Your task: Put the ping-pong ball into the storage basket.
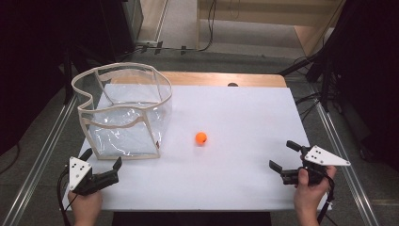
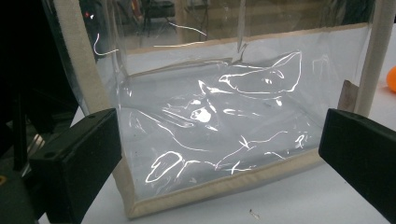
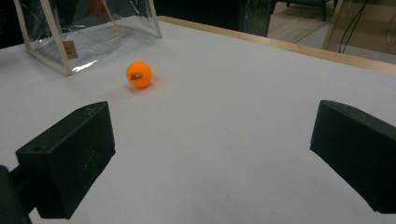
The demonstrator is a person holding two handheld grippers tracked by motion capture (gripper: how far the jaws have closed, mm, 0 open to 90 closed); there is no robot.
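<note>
Orange ball (image 1: 201, 137) well apart from bag (image 1: 123, 113), table edges.

A: How is the light in the high view?

B: Even and bright on the white table (image 1: 244, 117), dim to black at both sides of the room. The orange ball (image 1: 201, 137) throws only a faint, short shadow.

A: Any glare?

B: Plenty in the left gripper view: the clear bag (image 2: 224, 130) carries sharp white streaks and patches of reflected light across its wrinkled plastic. In the high view its front panel shines too.

A: Focus?

B: The near black jaws look soft in both gripper views. In the right gripper view the ball (image 3: 139, 74) is fairly crisp, and the background beyond the table edge blurs.
</note>
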